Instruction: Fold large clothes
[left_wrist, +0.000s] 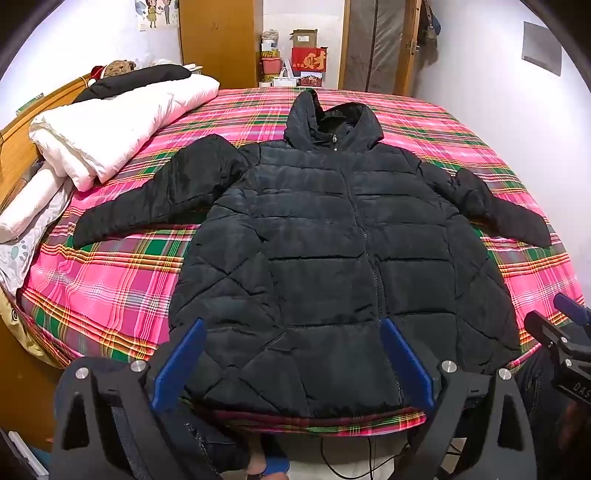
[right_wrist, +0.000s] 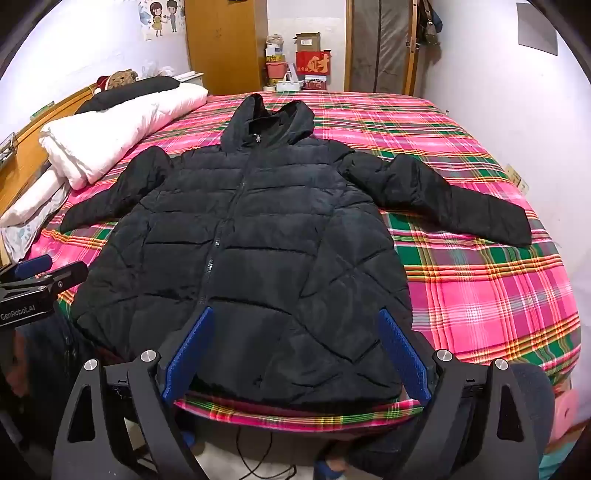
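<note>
A black hooded puffer jacket (left_wrist: 325, 240) (right_wrist: 258, 236) lies flat and zipped on the pink plaid bed, hood away from me, both sleeves spread out to the sides. My left gripper (left_wrist: 293, 325) hovers over the jacket's near hem, left of the zip, its blue fingers (left_wrist: 181, 365) wide apart and holding nothing. My right gripper (right_wrist: 295, 314) hangs over the hem right of the zip, also open and empty. In the left wrist view the right gripper (left_wrist: 569, 321) shows at the right edge; in the right wrist view the left gripper (right_wrist: 37, 280) shows at the left edge.
The bed (left_wrist: 110, 280) (right_wrist: 480, 288) has a folded white quilt (left_wrist: 118, 125) (right_wrist: 114, 125) and pillows at its left, by a wooden headboard (left_wrist: 22, 129). Boxes (left_wrist: 308, 59) and a wardrobe (left_wrist: 218, 40) stand beyond the far edge. Cables (left_wrist: 351, 461) lie on the floor below me.
</note>
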